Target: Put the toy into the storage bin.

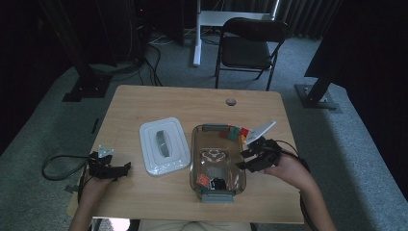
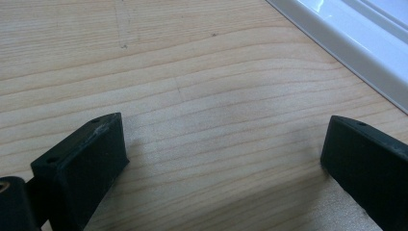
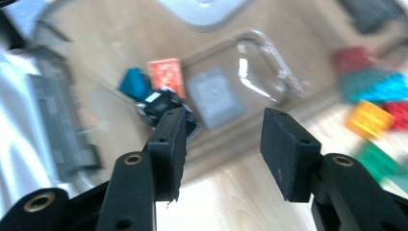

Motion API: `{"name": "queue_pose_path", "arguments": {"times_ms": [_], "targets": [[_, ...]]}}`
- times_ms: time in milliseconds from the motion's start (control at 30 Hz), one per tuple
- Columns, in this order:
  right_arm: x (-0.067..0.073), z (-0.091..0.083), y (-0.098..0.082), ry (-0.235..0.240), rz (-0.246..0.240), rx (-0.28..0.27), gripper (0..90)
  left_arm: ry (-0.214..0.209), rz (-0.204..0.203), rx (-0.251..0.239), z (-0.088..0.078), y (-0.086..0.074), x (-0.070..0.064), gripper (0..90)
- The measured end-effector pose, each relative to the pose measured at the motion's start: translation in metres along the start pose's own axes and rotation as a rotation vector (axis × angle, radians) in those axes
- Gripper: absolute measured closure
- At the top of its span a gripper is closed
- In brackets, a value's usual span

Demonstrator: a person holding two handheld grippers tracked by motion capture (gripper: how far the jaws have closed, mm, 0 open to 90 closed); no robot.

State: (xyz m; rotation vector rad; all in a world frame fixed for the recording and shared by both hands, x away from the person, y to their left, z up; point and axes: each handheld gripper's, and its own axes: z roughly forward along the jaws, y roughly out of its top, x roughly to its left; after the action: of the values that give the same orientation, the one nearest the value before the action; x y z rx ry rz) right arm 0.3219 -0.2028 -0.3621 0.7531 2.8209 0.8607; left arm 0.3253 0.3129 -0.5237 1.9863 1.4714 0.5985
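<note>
From the high view, a clear plastic box (image 1: 217, 161) sits at the table's (image 1: 144, 103) centre, with its white lid (image 1: 163, 144) lying just beside it at nine o'clock. A few small pieces (image 1: 211, 182) rest at the box's six o'clock end, and a cluster of coloured bricks (image 1: 235, 133) lies on the wood at its one o'clock corner. The right gripper (image 1: 246, 160) hovers at the box's three o'clock rim, jaws partly apart and empty. The left gripper (image 1: 114, 169) rests near the table's eight o'clock edge.

In the left gripper view, the jaws stand wide over bare wood, holding nothing; the lid's rim (image 2: 346, 53) runs off at two o'clock.

In the right gripper view, the jaws are a little apart with nothing between them. Beyond them lie an orange tile (image 3: 166, 74), a blue piece (image 3: 134, 83) and a grey square (image 3: 214, 96) inside the box. The bricks (image 3: 380, 103) sit at three o'clock. These look light, stiff and smooth, likely to slip; pinching across flat opposite sides seems best.
</note>
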Motion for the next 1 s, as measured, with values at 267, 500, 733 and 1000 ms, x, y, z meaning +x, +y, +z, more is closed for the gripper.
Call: {"name": "queue_pose_path", "arguments": {"times_ms": [267, 500, 733, 1000], "targets": [[-0.037, -0.007, -0.023, -0.098, 0.146, -0.049, 49.5, 0.000, -0.002, -0.001, 0.000, 0.000, 0.000, 2.6], [-0.073, 0.005, -0.040, -0.157, 0.298, -0.066, 49.5, 0.000, 0.000, 0.000, 0.000, 0.000, 0.000, 2.6], [-0.113, 0.028, -0.053, -0.218, 0.440, -0.049, 47.5, 0.000, 0.000, 0.000, 0.000, 0.000, 0.000, 2.6], [-0.143, 0.056, -0.058, -0.253, 0.534, -0.002, 45.6, 0.000, 0.000, 0.000, 0.000, 0.000, 0.000, 2.6]]}}
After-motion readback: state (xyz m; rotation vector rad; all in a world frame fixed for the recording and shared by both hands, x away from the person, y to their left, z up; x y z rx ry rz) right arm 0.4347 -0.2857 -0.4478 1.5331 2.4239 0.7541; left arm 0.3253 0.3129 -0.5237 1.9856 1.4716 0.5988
